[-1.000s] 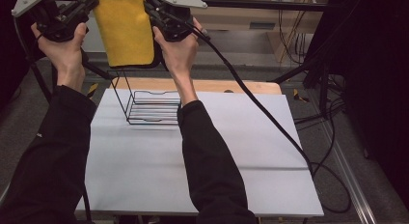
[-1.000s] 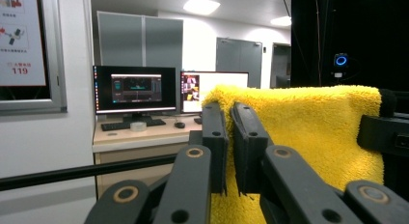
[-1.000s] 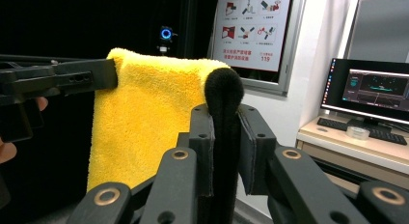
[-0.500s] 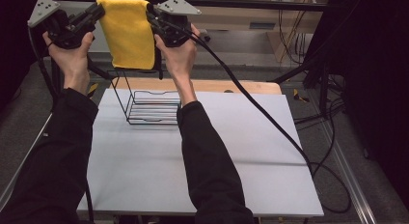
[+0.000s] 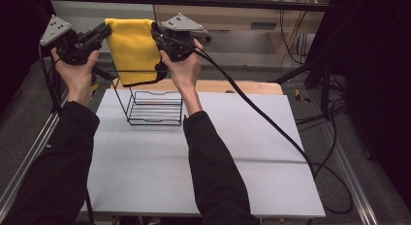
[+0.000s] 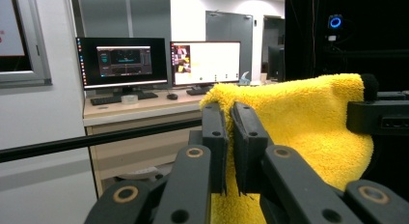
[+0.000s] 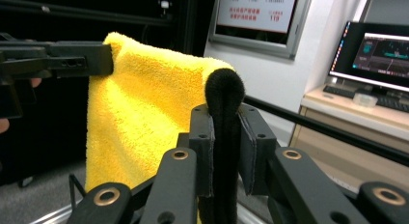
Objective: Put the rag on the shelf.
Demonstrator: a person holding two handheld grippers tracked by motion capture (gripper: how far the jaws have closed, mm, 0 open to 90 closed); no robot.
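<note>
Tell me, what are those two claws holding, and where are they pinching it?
A yellow towel. The left gripper pinches one top corner, the right gripper the other, at its black edge, above the wire rack.

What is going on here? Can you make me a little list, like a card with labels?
Who: a person with tongs in each hand
Left tongs: shut on one top corner of the yellow towel
Right tongs: shut on the other top corner, on its black edge
Towel: held up in the air, hanging down flat between both tongs
Below it: a black wire rack, standing on the white table
Background: computer monitors on a desk
</note>
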